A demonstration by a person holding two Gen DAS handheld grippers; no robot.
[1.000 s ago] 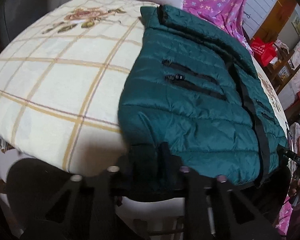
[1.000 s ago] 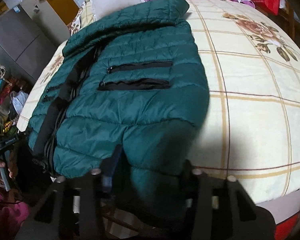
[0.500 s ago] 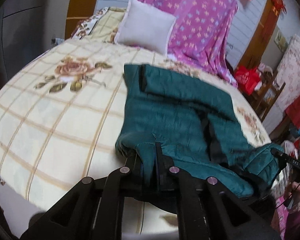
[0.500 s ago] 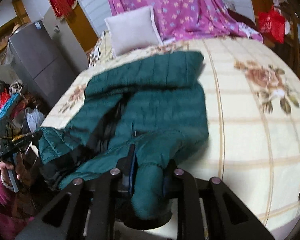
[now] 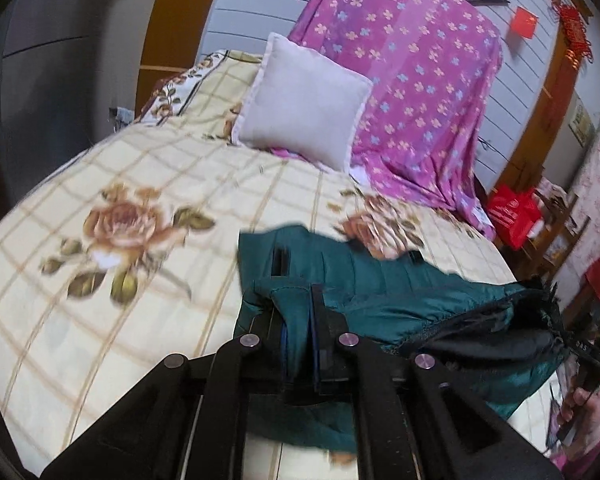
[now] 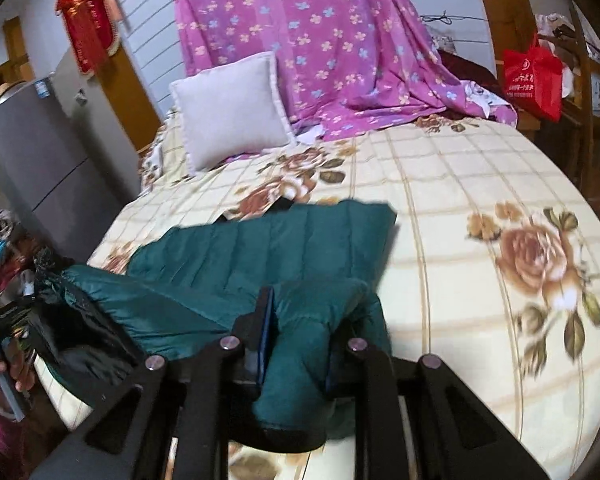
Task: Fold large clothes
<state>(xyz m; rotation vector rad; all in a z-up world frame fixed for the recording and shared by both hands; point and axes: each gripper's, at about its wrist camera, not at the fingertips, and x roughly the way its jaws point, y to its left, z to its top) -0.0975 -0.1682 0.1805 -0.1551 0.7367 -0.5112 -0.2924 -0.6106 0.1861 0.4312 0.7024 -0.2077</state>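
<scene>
Bed (image 5: 80, 320) fills both frames; left tool (image 5: 300, 320) and right tool (image 6: 300, 320) each pinch jacket (image 6: 260, 248) hem, mid-fold; next, likely lay it toward collar.

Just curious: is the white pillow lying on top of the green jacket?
No, the pillow leans at the head of the bed, well apart from the jacket.

The green jacket (image 5: 384, 292), spread flat over the bed (image 5: 100, 280) a second earlier, was lifted by its hem and carried toward the white pillow (image 6: 232, 108). It was bunched into a fold, the black lining (image 5: 488, 336) was exposed, and more floral bedspread was uncovered around it.
</scene>
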